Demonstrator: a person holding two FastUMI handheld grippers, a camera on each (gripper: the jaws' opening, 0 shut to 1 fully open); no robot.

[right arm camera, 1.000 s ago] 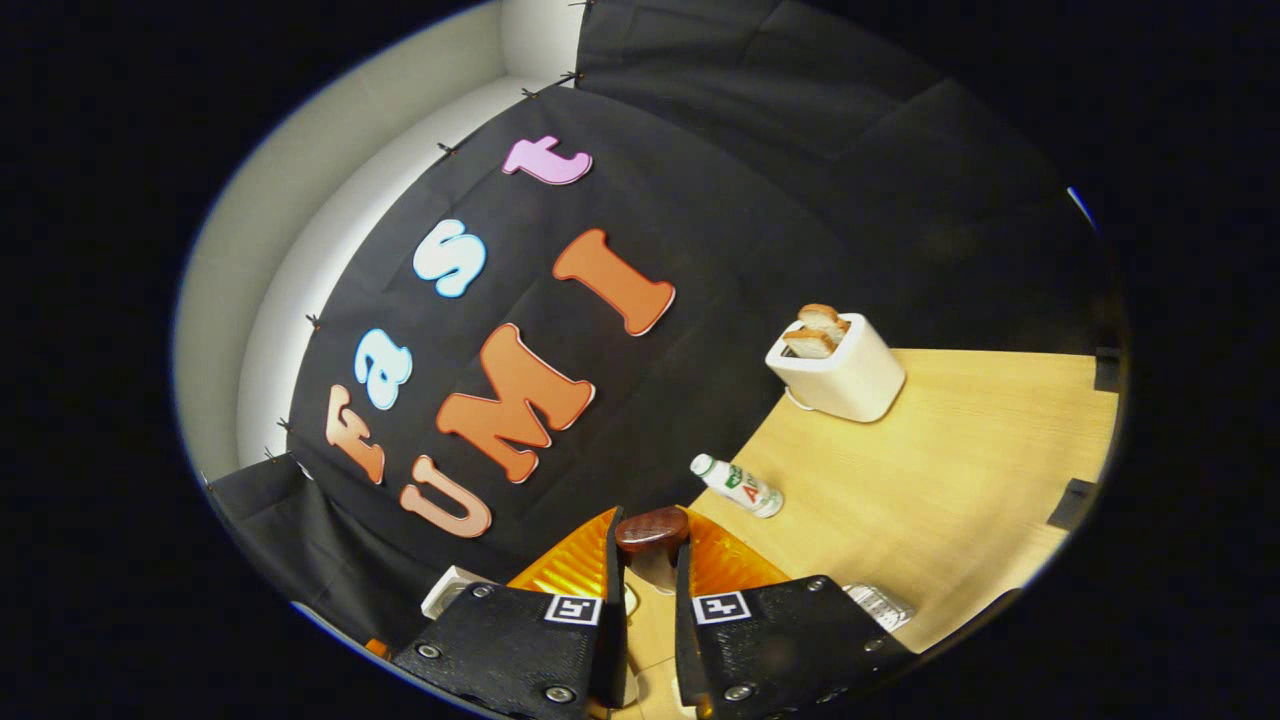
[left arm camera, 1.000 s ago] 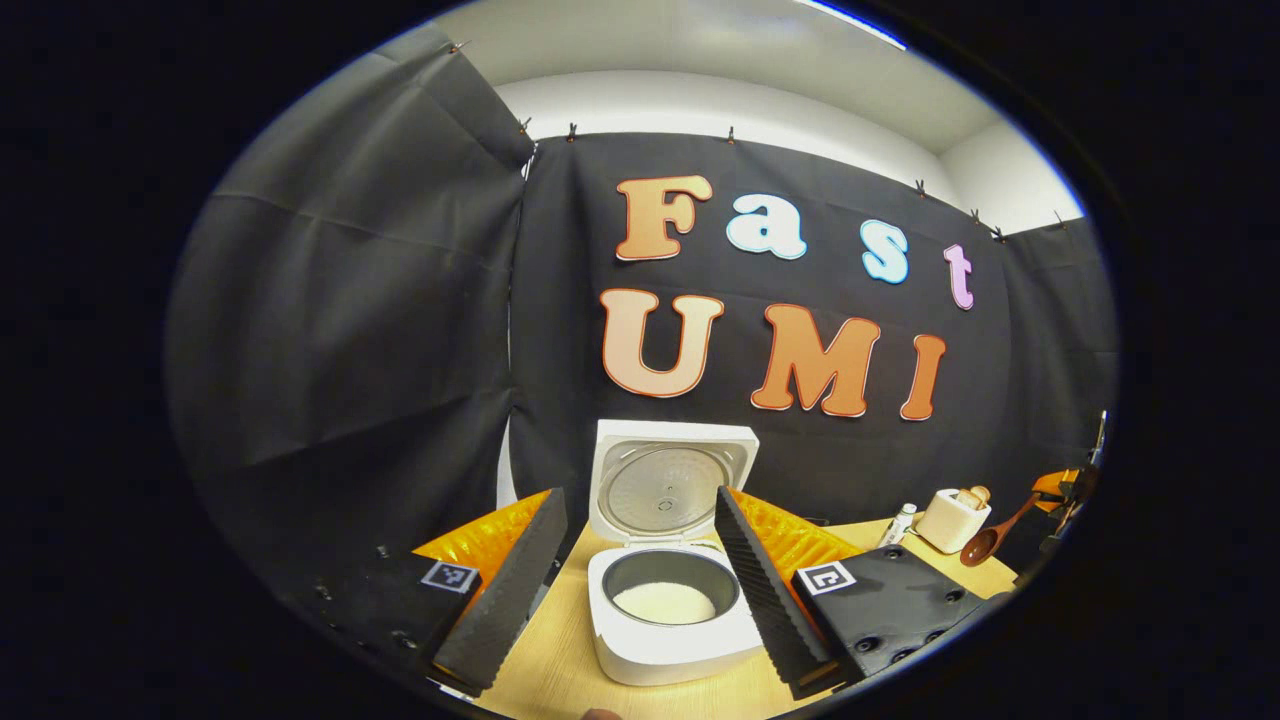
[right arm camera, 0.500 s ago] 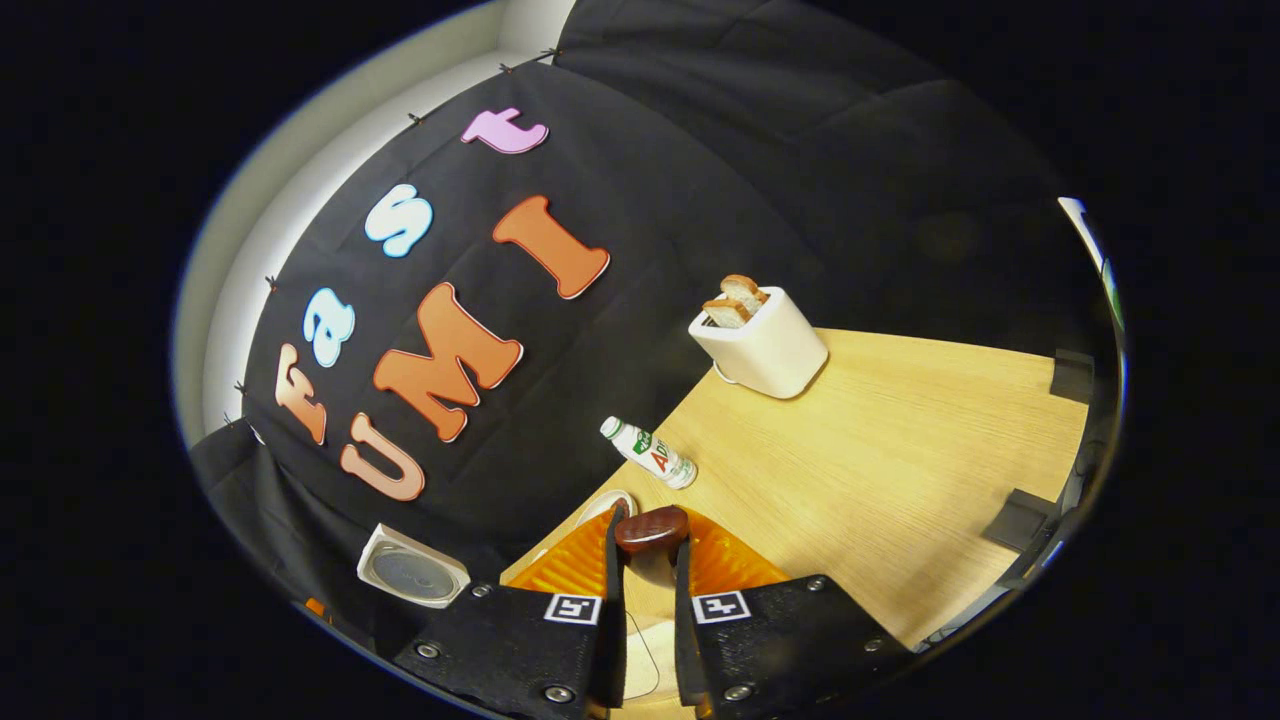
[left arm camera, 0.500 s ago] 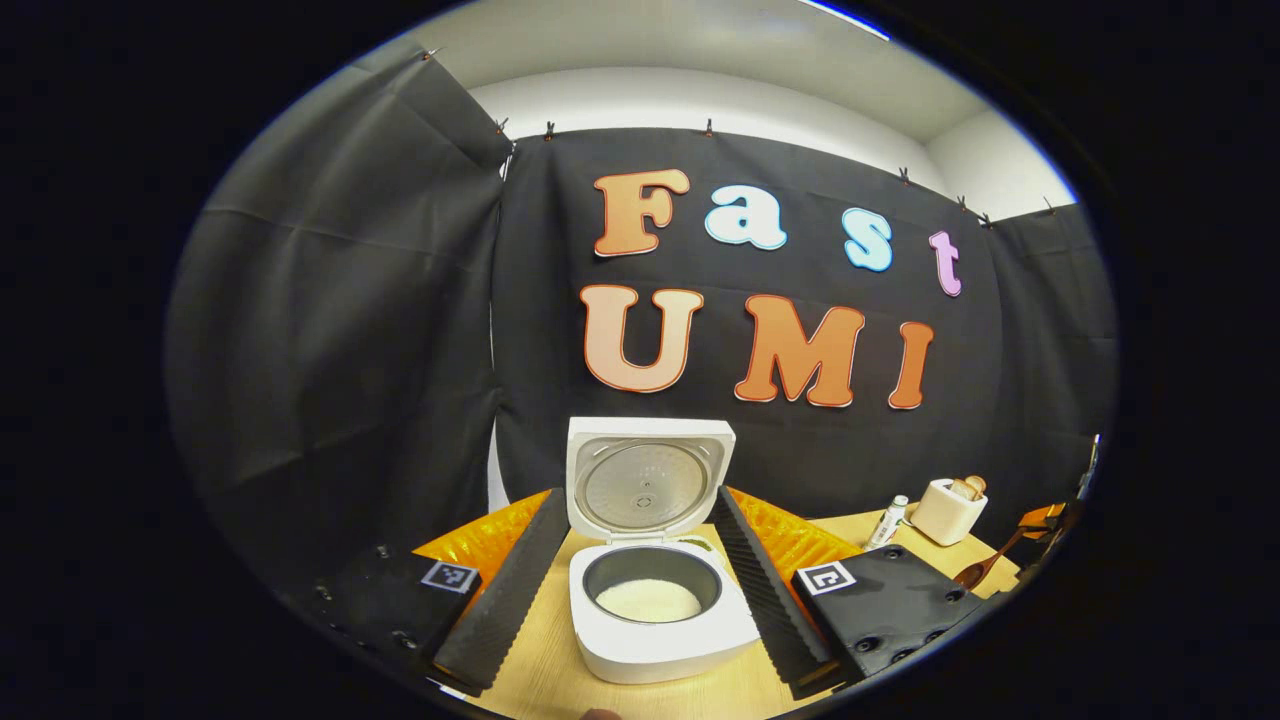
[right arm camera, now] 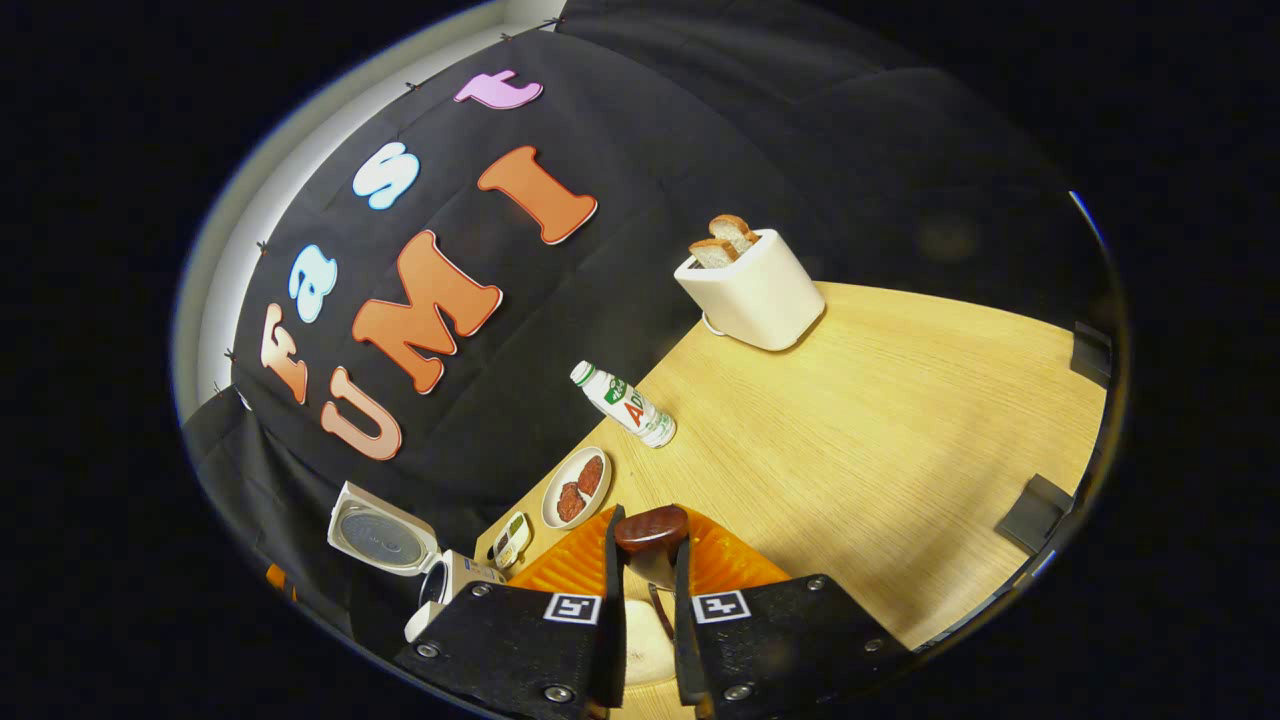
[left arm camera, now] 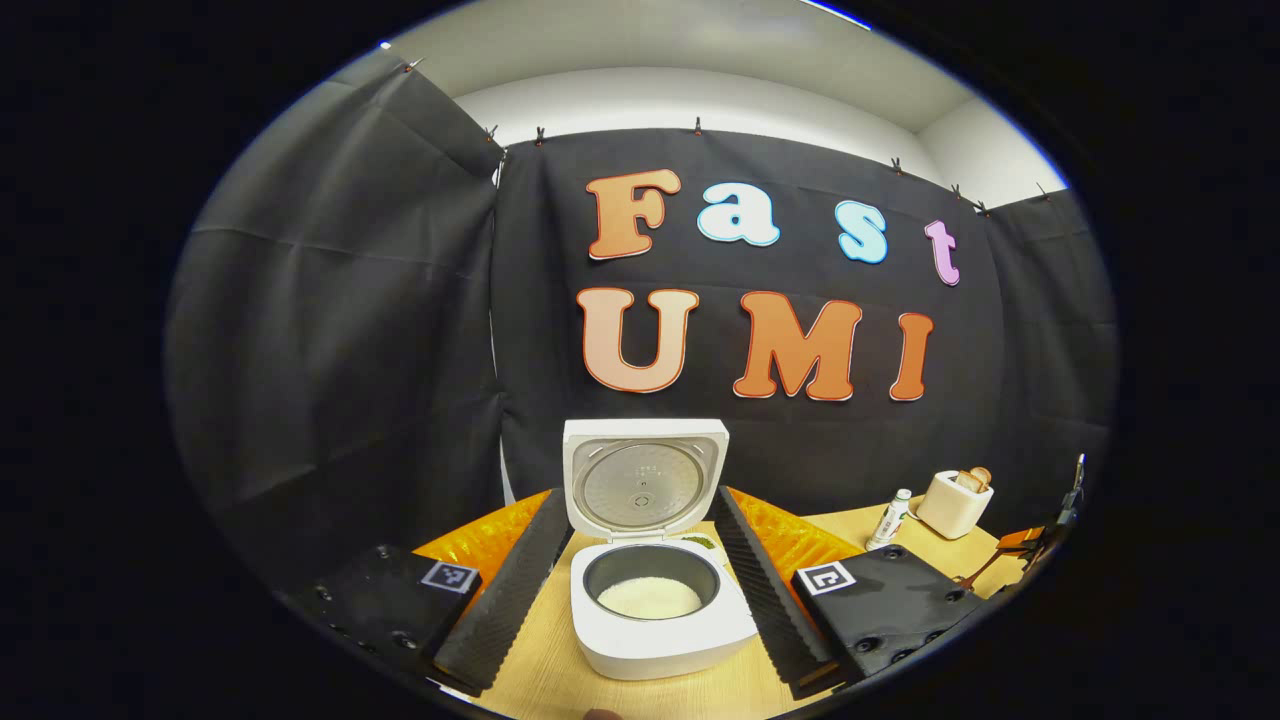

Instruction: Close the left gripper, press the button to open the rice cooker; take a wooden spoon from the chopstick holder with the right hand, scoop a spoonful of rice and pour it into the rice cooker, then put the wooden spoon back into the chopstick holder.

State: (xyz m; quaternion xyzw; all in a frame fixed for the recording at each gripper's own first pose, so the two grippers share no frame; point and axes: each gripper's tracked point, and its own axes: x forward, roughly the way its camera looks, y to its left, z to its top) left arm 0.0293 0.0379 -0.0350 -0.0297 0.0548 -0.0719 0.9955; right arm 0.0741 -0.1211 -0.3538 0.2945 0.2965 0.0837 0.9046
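**A:** ok so where's everything at right now?

**B:** In the left gripper view the rice cooker [left arm camera: 655, 600] sits on the table [left arm camera: 560, 670] right between the left gripper [left arm camera: 640, 560] fingers. Lid [left arm camera: 645, 478] is flipped up, standing upright at the back, and there's a layer of white rice [left arm camera: 650, 597] in the inner pot. Jaws on that one are spread wide, not touching the cooker.

**A:** and the spoon?

**B:** The right gripper [right arm camera: 645, 570] has it. In the right gripper view the jaws are nearly together, clamped on the wooden spoon [right arm camera: 650, 530], whose dark rounded end pokes up just past the fingertips. That camera is rolled over, so the table looks tilted.

**A:** anything else on the table?

**B:** A white toaster [right arm camera: 752, 290] with two slices of bread [right arm camera: 722, 240] sticking out, a small bottle [right arm camera: 625, 403] standing near the wall, and a small plate [right arm camera: 576, 487] with two dark round pieces on it. The cooker sits at the lower left edge there, lid up. Can't make out the chopstick holder.
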